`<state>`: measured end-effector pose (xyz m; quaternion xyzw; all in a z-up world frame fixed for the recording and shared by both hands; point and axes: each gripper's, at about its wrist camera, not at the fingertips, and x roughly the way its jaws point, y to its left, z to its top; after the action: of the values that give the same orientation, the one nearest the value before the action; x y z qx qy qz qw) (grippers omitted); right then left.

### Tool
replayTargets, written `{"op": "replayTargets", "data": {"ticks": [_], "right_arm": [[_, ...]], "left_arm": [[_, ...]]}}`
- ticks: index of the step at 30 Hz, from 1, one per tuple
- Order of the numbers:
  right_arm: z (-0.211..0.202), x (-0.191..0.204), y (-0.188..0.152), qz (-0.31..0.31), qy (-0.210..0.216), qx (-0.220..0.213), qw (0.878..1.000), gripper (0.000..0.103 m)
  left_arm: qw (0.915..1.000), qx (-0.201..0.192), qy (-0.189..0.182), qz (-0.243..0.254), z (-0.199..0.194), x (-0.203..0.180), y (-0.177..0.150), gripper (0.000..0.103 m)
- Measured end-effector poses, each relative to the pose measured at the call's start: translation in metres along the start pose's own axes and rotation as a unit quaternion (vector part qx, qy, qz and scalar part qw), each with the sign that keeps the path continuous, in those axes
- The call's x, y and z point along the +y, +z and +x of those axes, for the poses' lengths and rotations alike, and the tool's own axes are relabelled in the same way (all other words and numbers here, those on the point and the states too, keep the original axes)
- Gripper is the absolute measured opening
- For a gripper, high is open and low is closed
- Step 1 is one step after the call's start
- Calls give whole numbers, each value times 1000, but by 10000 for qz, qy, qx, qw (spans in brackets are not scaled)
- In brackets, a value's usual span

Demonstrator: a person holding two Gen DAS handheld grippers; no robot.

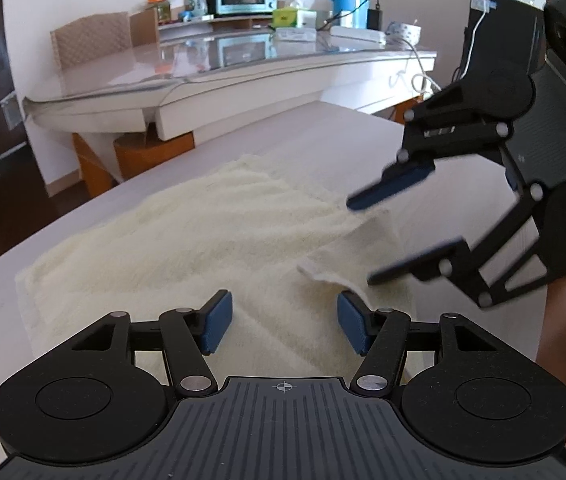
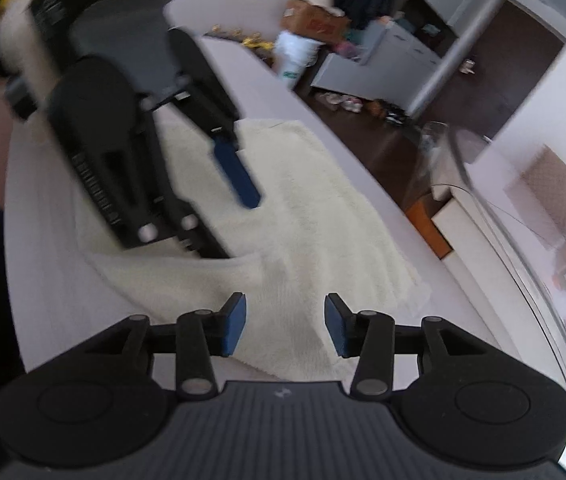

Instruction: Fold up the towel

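Both the left gripper (image 1: 283, 322) and right gripper (image 2: 285, 330) gape, apparently empty, over the towel (image 1: 187, 236).

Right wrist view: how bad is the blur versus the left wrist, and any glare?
Right wrist view: the left gripper and the background smear with motion blur; the towel is soft. Left wrist view: mostly sharp, only the right gripper blurs at the fingertips; the glass tabletop mirrors the room; strong fisheye bending in both.

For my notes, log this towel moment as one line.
task: fold towel | towel: partly folded on table | left gripper: open, above towel | right gripper: open, above towel | held: nothing
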<state>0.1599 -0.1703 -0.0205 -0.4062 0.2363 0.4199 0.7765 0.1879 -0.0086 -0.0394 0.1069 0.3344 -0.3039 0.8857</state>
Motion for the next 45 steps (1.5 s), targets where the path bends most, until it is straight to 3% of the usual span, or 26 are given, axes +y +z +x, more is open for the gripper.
{"op": "replayTargets", "data": {"ticks": [7, 12, 22, 26, 34, 38, 45], "right_arm": [[-4, 4, -8, -271, -118, -84, 9995, 47], [-10, 19, -10, -869, -204, -115, 9959, 46], [-16, 54, -9, -2114, -545, 46, 9759, 38], [-16, 62, -10, -2482, -728, 72, 9659, 39], [-13, 71, -14, -2599, -814, 183, 9620, 44], [-13, 75, -19, -2636, -853, 252, 9605, 44], [-19, 80, -22, -2602, -873, 396, 9608, 41]], "left_arm": [[9985, -208, -471, 198, 0, -3, 7, 62], [9953, -245, -763, 545, -4, -11, 10, 62], [9915, -240, -910, 902, -11, -23, 9, 62], [9908, -190, -908, 989, -11, -26, 9, 62], [9926, -206, -721, 955, -4, -26, 15, 63], [9898, -344, -931, 1022, -8, -30, 18, 63], [9864, -322, -970, 1286, -9, -42, 16, 63]]}}
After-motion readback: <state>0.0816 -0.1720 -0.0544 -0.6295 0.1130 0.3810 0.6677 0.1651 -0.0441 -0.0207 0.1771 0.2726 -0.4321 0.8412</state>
